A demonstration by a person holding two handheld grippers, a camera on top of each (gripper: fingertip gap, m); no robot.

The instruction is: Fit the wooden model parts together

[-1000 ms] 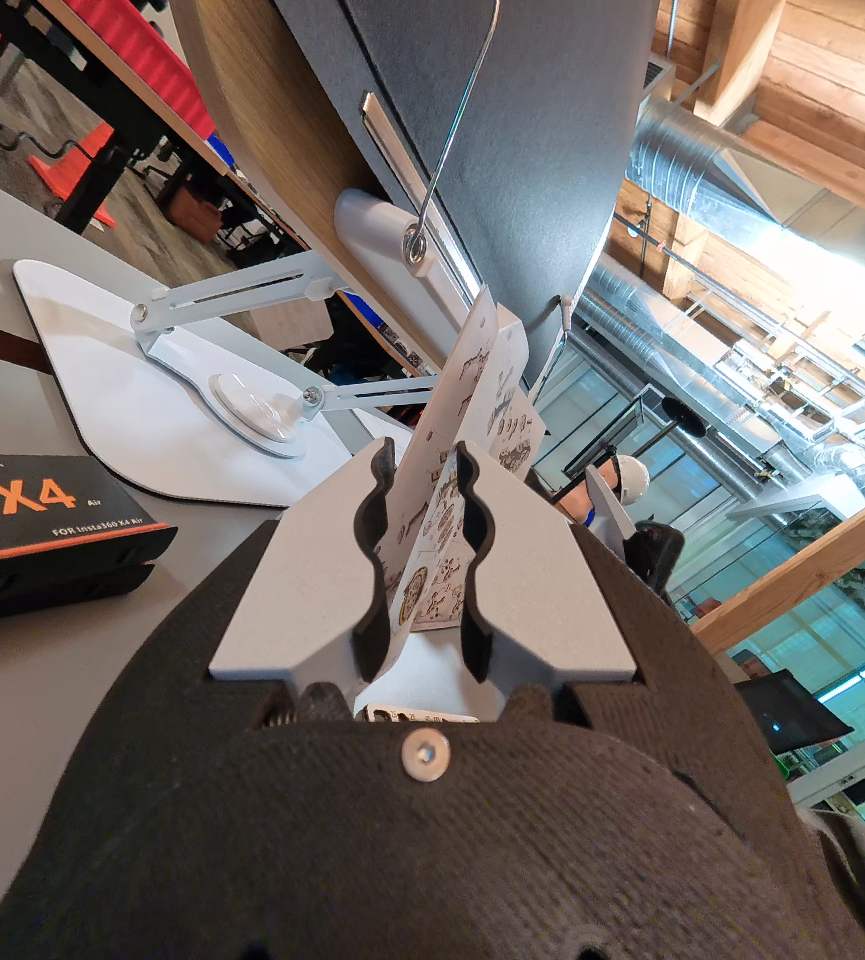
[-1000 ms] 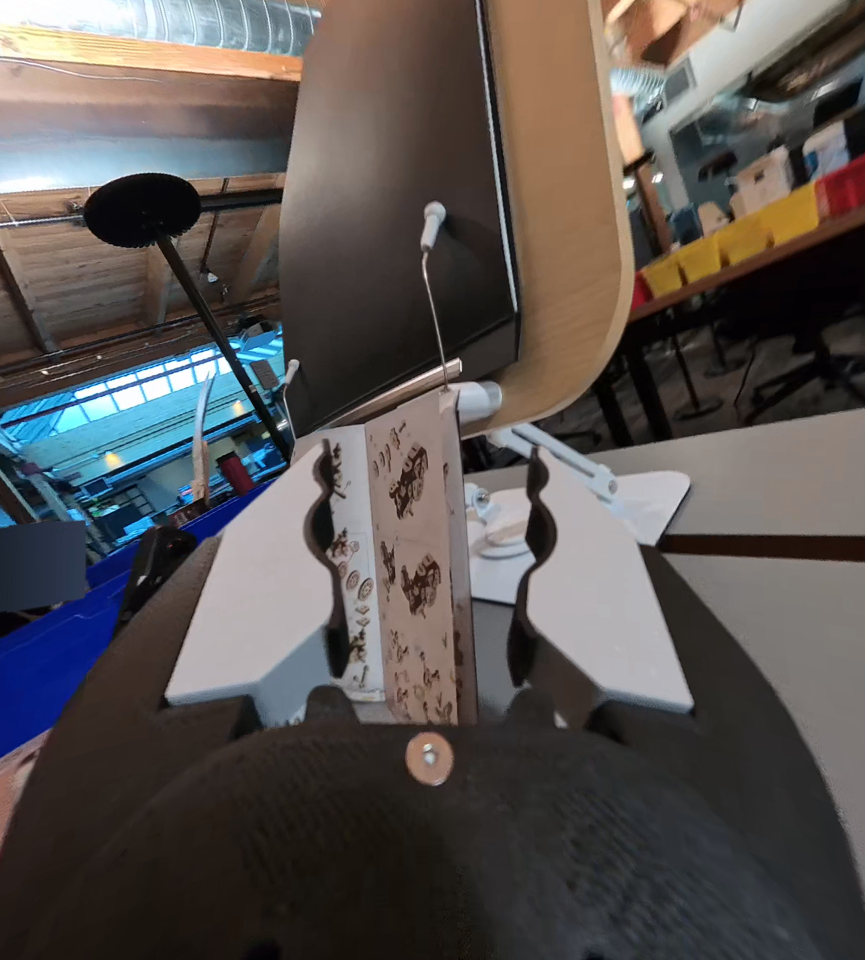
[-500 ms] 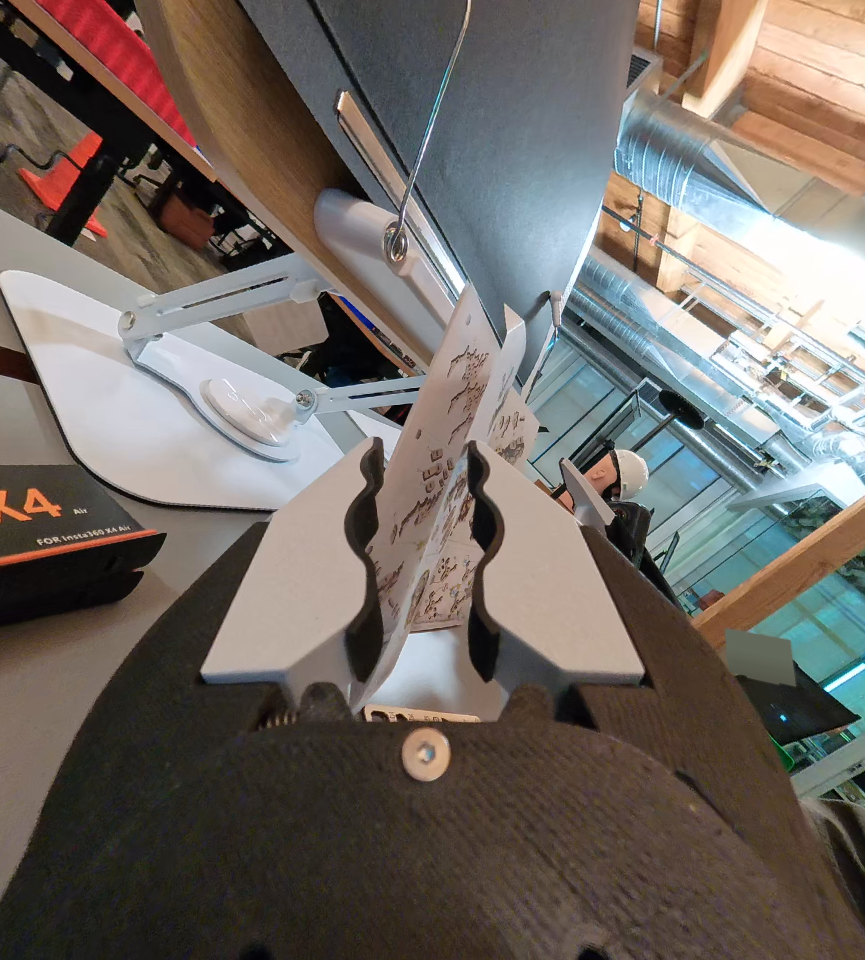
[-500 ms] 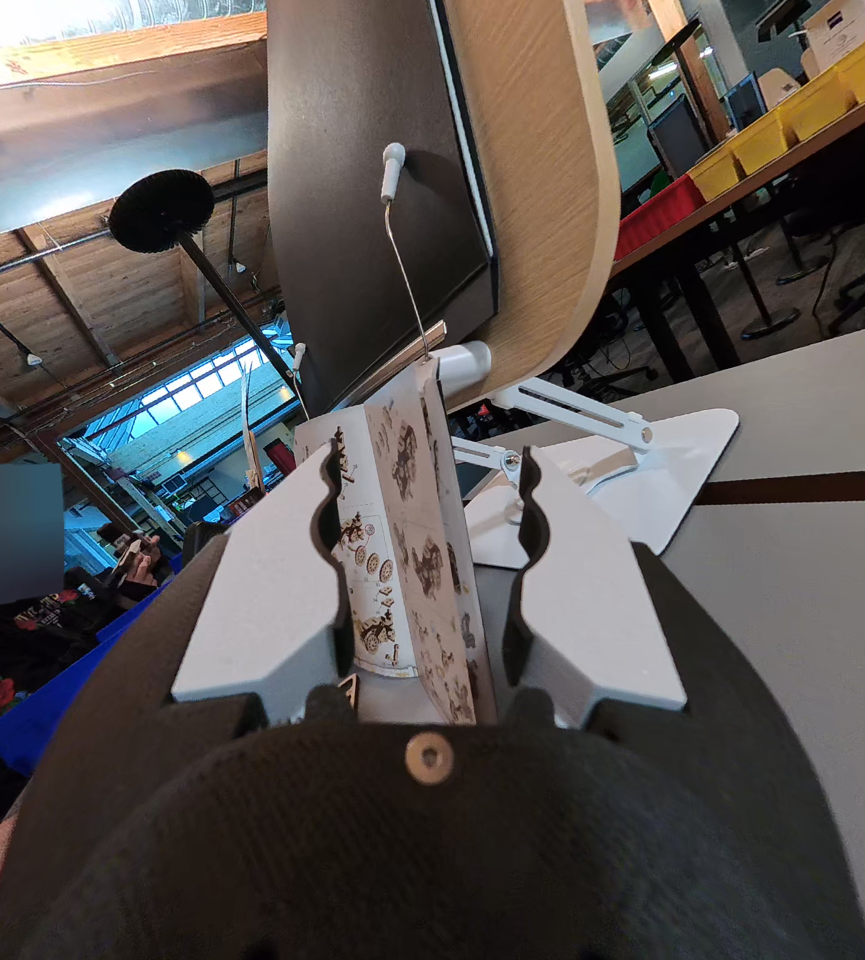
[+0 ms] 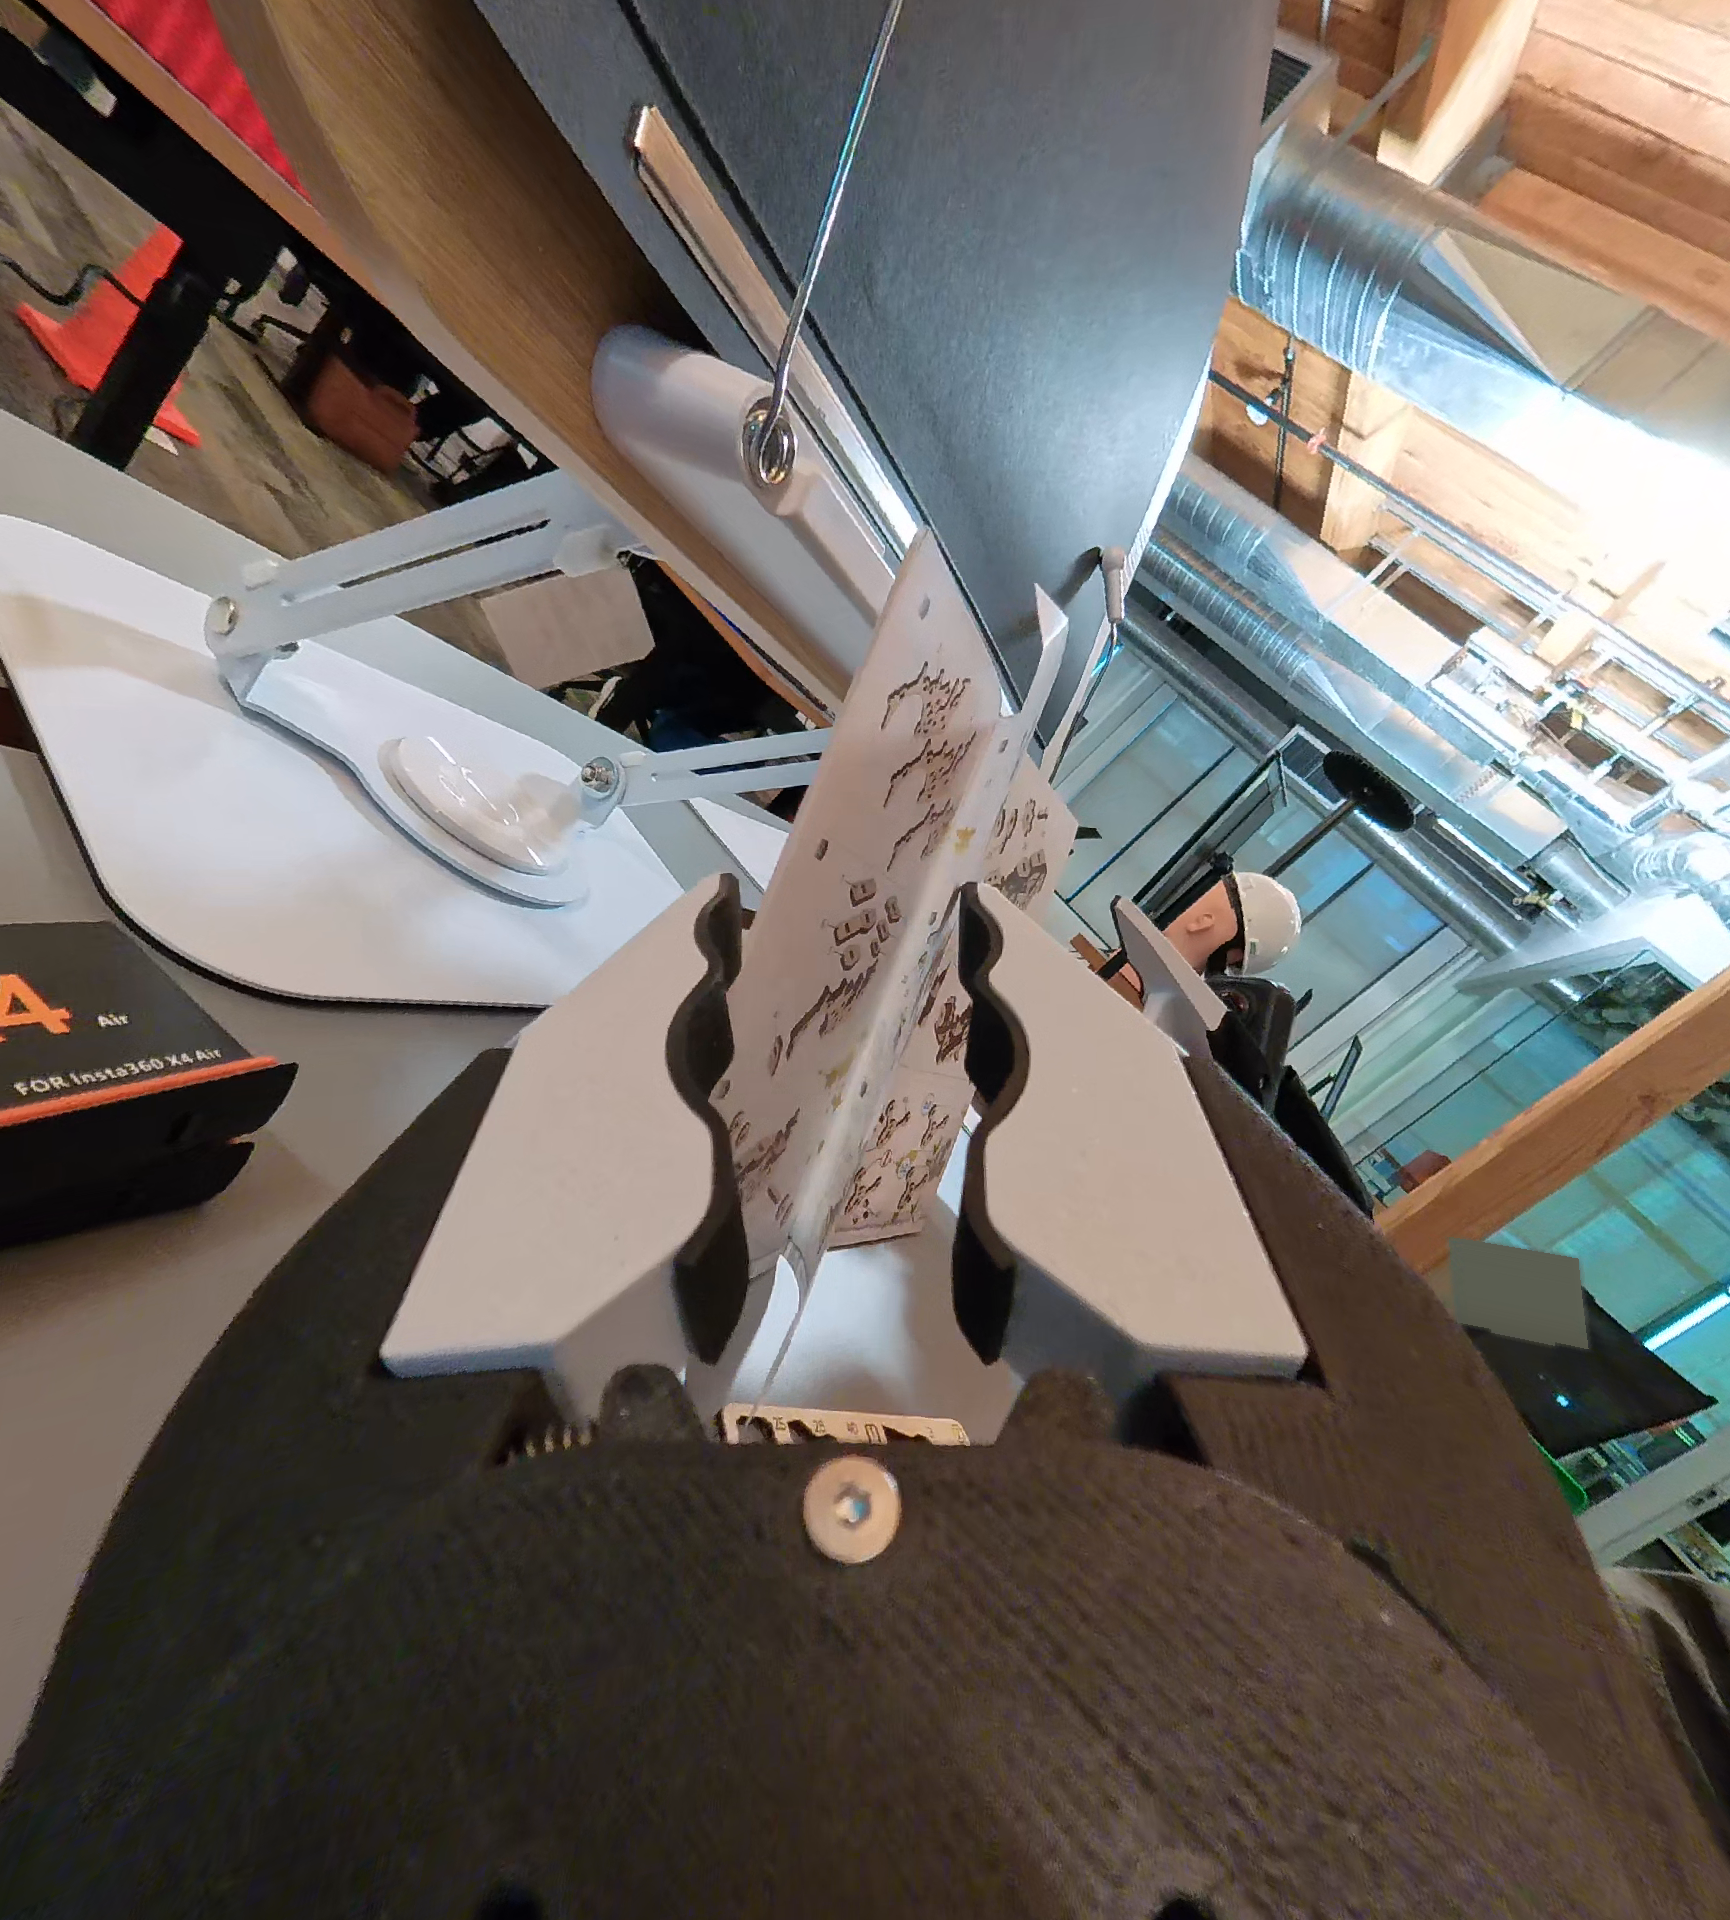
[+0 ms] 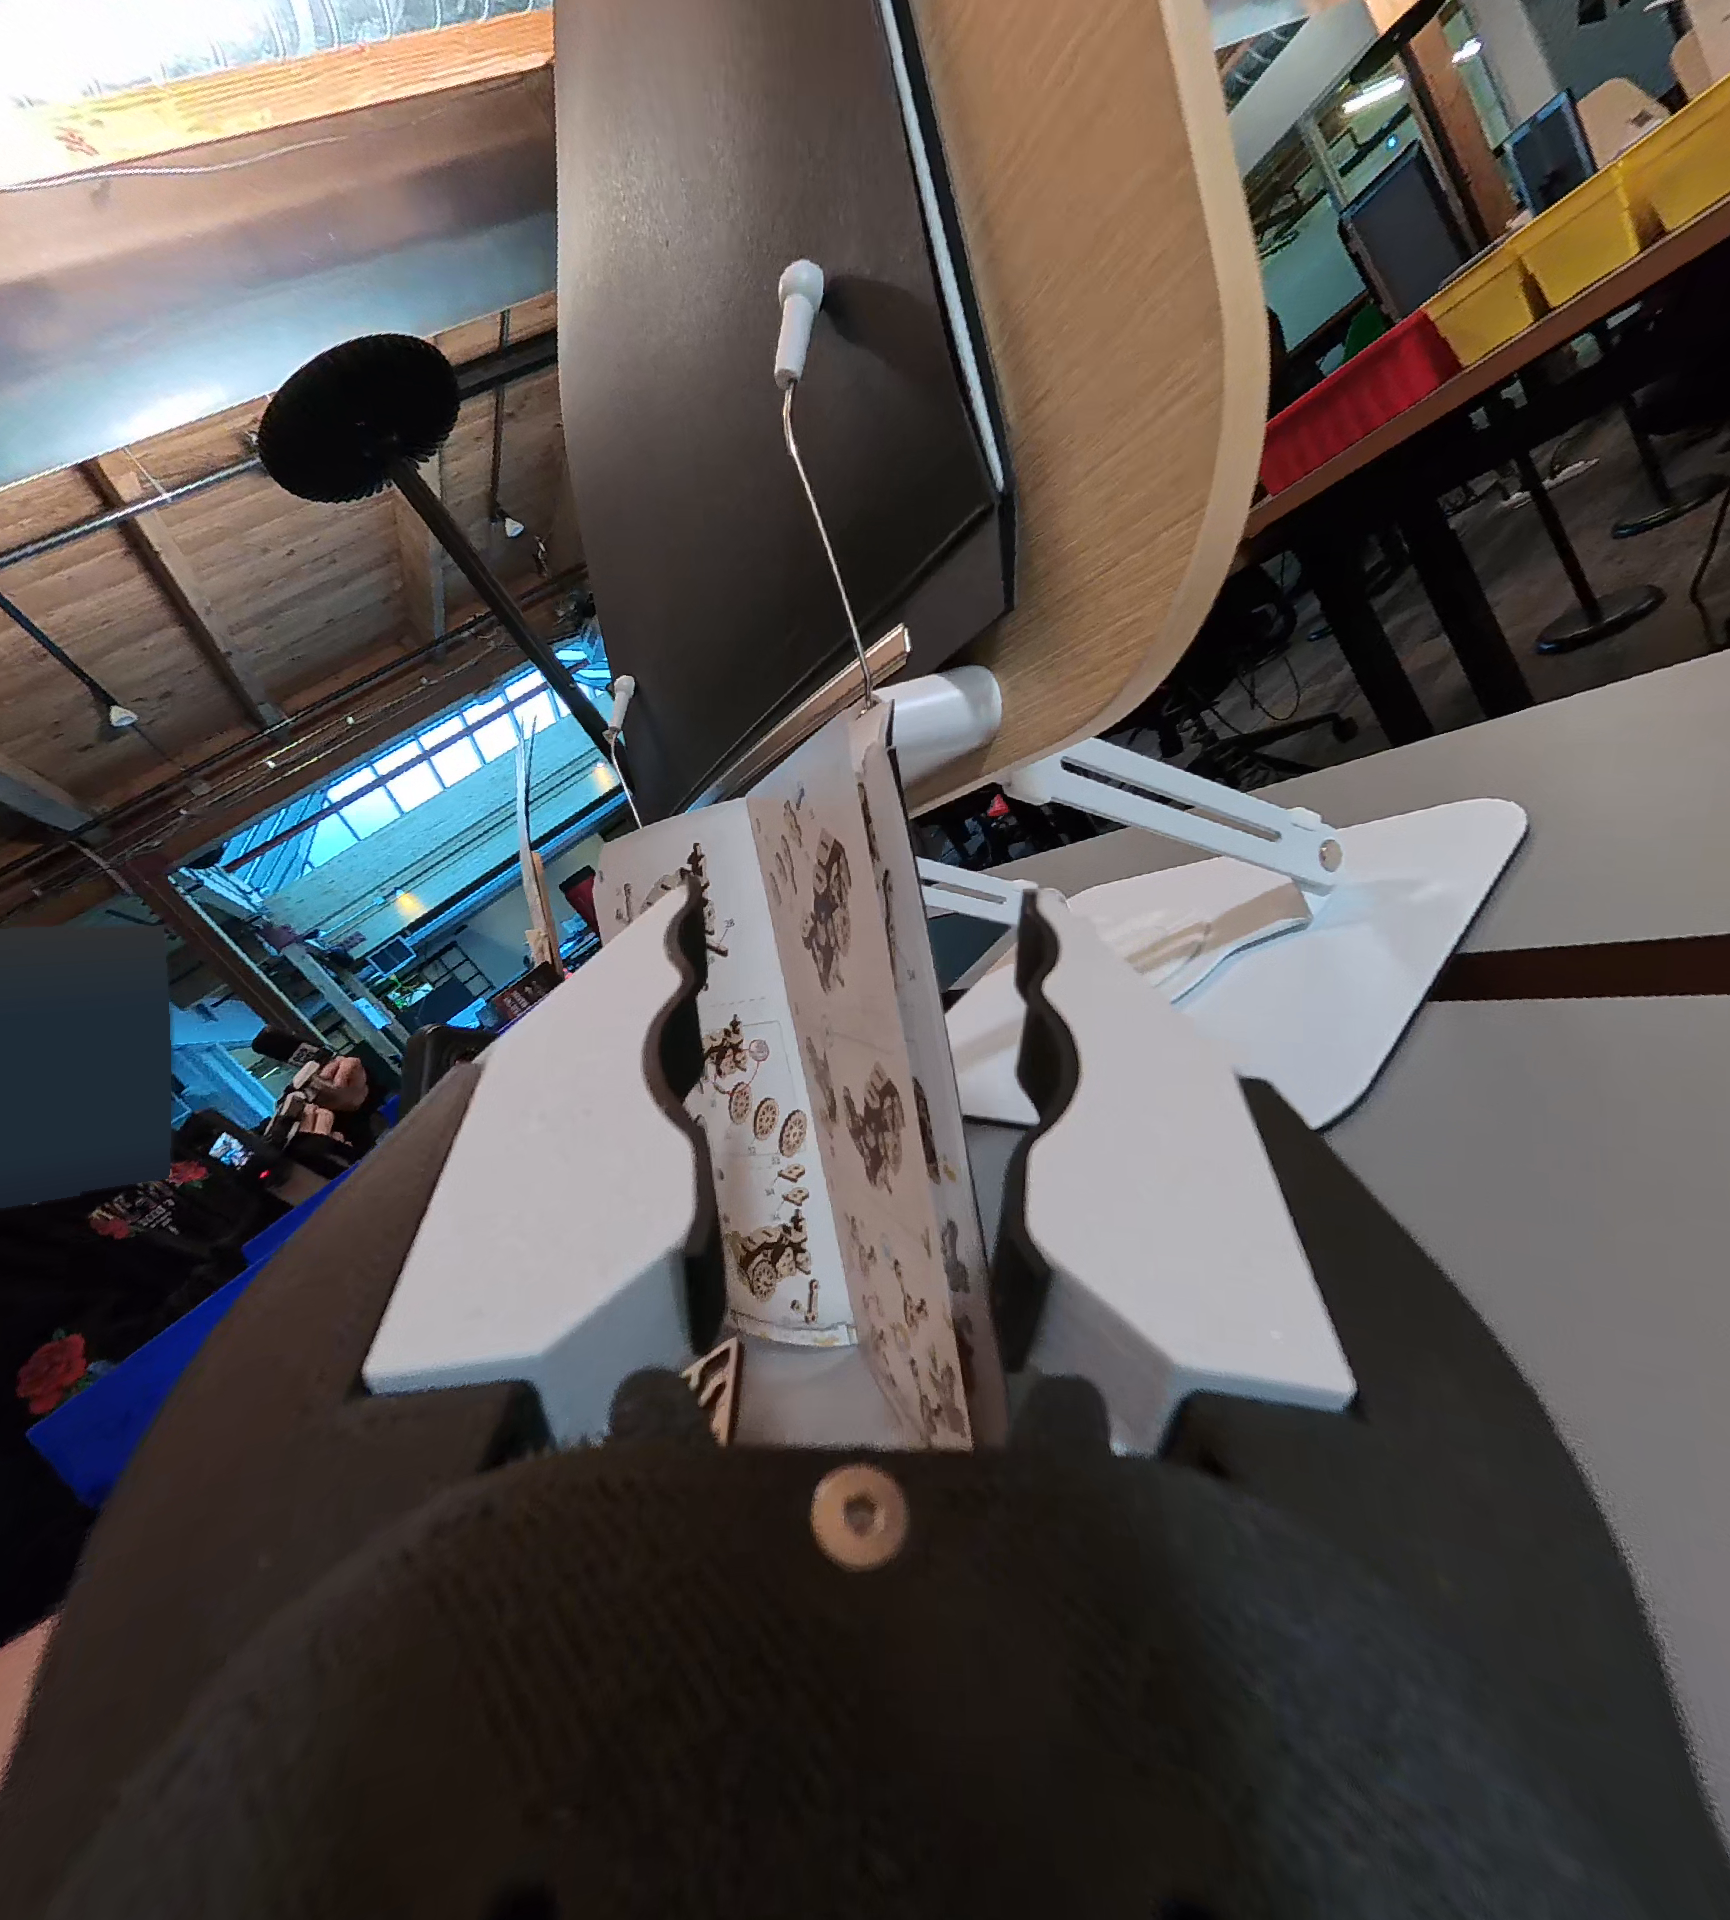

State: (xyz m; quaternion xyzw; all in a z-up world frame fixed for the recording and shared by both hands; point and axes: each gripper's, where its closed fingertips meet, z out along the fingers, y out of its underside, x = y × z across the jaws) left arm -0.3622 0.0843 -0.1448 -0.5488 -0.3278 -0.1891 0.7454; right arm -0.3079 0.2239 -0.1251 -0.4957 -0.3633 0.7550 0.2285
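Both views have tilted upward; the instruction booklet stands between the spread, unclenched fingers of the left gripper and right gripper. Turning pages wants gentle, even pinches.

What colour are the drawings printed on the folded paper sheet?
Brown on white paper, seen best in the right wrist view: the folded paper sheet.

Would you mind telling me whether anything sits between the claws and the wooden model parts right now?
Yes: a folded instruction sheet stands upright between the fingers of both the left claw and the right claw. Only a sliver of a wooden part peeks out beneath it at each claw's base.
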